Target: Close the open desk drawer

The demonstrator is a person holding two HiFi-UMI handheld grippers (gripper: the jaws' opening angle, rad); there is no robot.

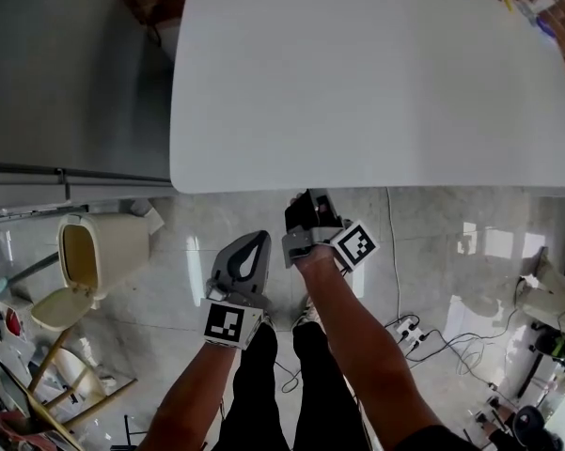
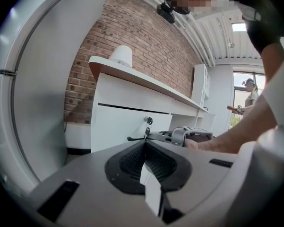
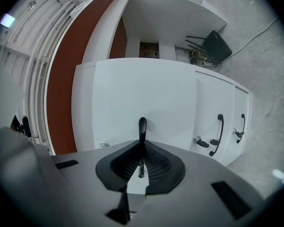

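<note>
The white drawer front [image 3: 142, 93] fills the right gripper view, its black handle [image 3: 142, 126] running between the jaws of my right gripper [image 3: 142, 148], which is shut on it. From the left gripper view, that right gripper [image 2: 191, 135] holds the handle [image 2: 134, 138] below a keyed lock [image 2: 148, 120] on the drawer front [image 2: 118, 126]. In the head view the right gripper [image 1: 310, 209] reaches under the white desk top [image 1: 376, 73], which hides the drawer. My left gripper [image 1: 254, 244] hangs back from the desk, shut and empty [image 2: 145, 150].
Two more handled fronts [image 3: 219, 134] sit beside the drawer. A beige bin [image 1: 99, 252] with an open lid stands to the left on the floor, beside a grey cabinet [image 1: 66, 73]. A power strip [image 1: 404, 329] and cables lie to the right. A person [image 2: 250, 96] stands far off.
</note>
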